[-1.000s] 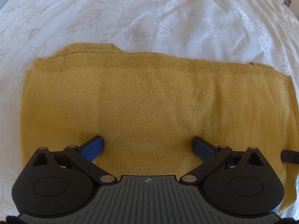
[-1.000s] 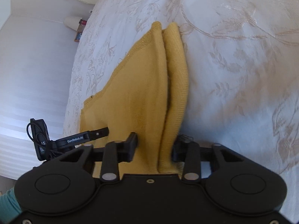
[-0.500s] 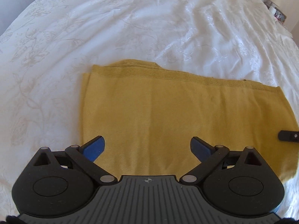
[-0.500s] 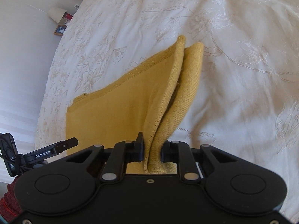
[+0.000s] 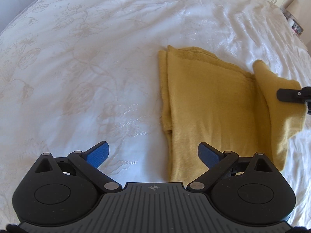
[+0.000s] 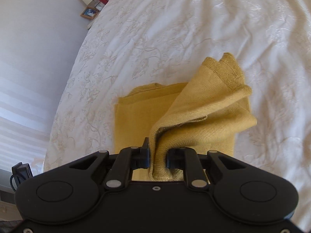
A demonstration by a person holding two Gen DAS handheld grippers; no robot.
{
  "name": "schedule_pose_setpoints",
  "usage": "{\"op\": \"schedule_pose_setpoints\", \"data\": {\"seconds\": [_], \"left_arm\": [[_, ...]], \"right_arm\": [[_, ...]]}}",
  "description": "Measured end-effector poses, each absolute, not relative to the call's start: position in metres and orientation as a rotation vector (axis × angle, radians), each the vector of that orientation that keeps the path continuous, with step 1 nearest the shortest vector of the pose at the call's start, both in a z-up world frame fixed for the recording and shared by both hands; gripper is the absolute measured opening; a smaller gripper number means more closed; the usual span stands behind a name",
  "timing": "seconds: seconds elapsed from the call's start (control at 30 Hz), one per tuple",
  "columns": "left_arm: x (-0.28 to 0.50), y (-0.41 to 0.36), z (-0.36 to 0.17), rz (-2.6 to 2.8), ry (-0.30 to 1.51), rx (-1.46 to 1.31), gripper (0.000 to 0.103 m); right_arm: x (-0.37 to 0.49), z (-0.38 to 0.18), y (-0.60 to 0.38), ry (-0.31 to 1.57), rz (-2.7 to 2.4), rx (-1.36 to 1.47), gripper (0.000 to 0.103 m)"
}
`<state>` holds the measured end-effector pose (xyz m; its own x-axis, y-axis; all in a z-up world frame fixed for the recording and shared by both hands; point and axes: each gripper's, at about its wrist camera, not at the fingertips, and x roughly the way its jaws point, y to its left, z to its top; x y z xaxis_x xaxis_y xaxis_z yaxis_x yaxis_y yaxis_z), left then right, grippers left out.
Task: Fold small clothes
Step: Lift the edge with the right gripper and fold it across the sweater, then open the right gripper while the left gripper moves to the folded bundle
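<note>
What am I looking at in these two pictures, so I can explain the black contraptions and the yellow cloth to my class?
Each black contraption is a hand-held two-finger gripper with a wide-angle camera looking along its fingers; a person carries one in each hand. The left camera shows the left gripper open and holding nothing, above a white embroidered bedspread. On the bedspread lies a mustard-yellow knitted garment, partly folded. The right camera shows the right gripper pinching one end of that garment and lifting it over the flat part. A bedside surface with a picture frame sits beyond the bed.

white embroidered bedspread (image 5: 97, 58), pale wall (image 6: 38, 38), framed picture (image 6: 89, 12), soft daylight
</note>
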<state>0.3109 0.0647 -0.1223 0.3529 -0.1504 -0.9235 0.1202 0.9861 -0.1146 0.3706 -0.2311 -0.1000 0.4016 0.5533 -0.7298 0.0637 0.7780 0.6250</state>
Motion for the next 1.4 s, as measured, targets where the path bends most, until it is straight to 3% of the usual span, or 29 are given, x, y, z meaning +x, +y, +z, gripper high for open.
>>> {"op": "schedule_pose_setpoints", "data": {"seconds": [0.37,0.5,0.63,0.77,1.03,1.4], "left_arm": [[0.305,0.114,-0.137,-0.179,1.249,-0.060,0.099],[0.306,0.123,-0.139,-0.181,1.257,-0.068,0.099],[0.308,0.128,-0.140,-0.181,1.261,-0.074,0.099],[0.312,0.130,-0.141,-0.186,1.267,-0.077,0.099],[0.324,0.129,-0.128,-0.211,1.235,-0.066,0.099],[0.346,0.049,-0.111,-0.420,1.162,0.053,0.099]], "right_arm": [[0.389,-0.116,-0.130,1.219,0.358,0.469,0.024],[0.393,-0.129,-0.108,1.267,0.317,0.401,0.031],[0.390,-0.132,-0.091,1.272,0.360,0.404,0.046],[0.383,-0.118,-0.079,1.228,0.482,0.403,0.052],[0.358,-0.088,-0.112,1.101,0.461,0.478,0.054],[0.323,-0.117,-0.175,1.114,0.164,0.386,0.055]]}}
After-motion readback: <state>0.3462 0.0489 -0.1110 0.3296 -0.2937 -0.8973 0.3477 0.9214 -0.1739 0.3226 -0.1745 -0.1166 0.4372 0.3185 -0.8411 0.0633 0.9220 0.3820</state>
